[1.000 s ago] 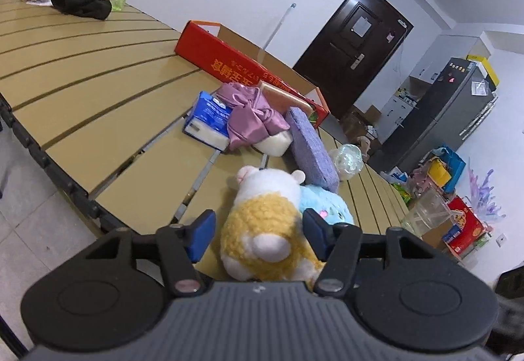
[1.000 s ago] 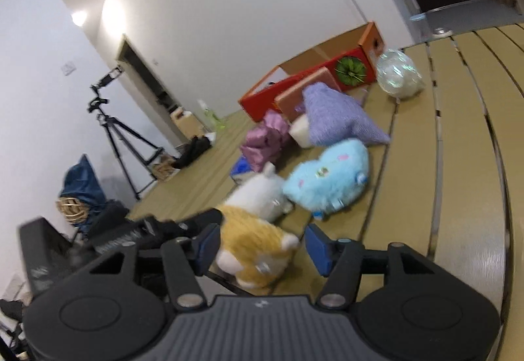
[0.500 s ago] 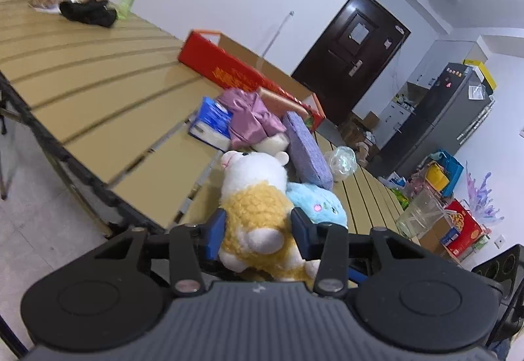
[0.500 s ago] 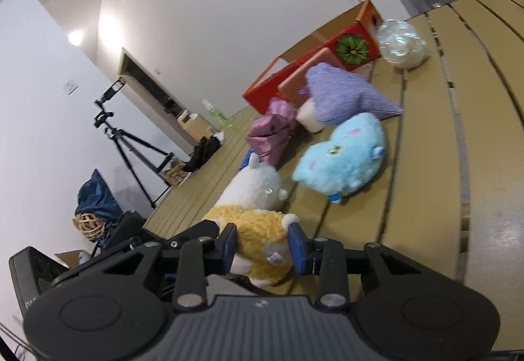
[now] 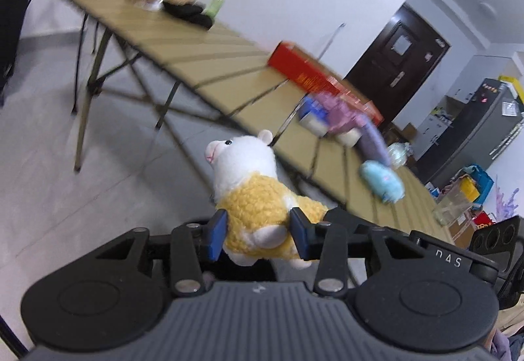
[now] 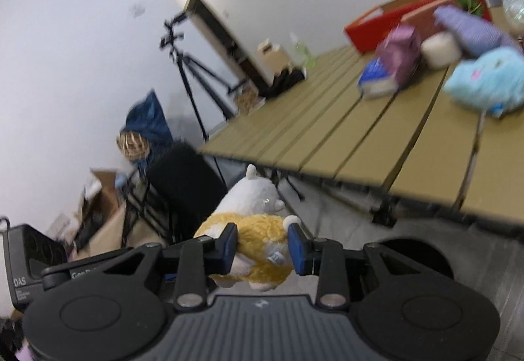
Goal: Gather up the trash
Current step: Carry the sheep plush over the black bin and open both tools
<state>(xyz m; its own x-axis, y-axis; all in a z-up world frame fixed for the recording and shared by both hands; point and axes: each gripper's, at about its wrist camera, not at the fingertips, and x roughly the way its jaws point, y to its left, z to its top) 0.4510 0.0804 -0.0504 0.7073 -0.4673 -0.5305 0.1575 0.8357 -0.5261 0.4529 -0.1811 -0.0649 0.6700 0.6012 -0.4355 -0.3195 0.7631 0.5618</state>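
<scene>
We see a black tripod (image 6: pixel 193 72) at ten o'clock beside the slatted surface (image 6: pixel 330 118). A dark door (image 5: pixel 398 63) stands at two o'clock, a grey fridge (image 5: pixel 481 128) right of it.

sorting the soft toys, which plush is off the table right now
The white and yellow alpaca plush: both grippers are clamped on it, out past the table edge over the floor. The blue plush lies on the slatted table.

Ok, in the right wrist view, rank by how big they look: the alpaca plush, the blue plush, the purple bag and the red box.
1. Alpaca plush, clamped in the right gripper, so nearness inflates it.
2. Red box.
3. Blue plush.
4. Purple bag.
The last three look close; blur makes their order unsure.
</scene>
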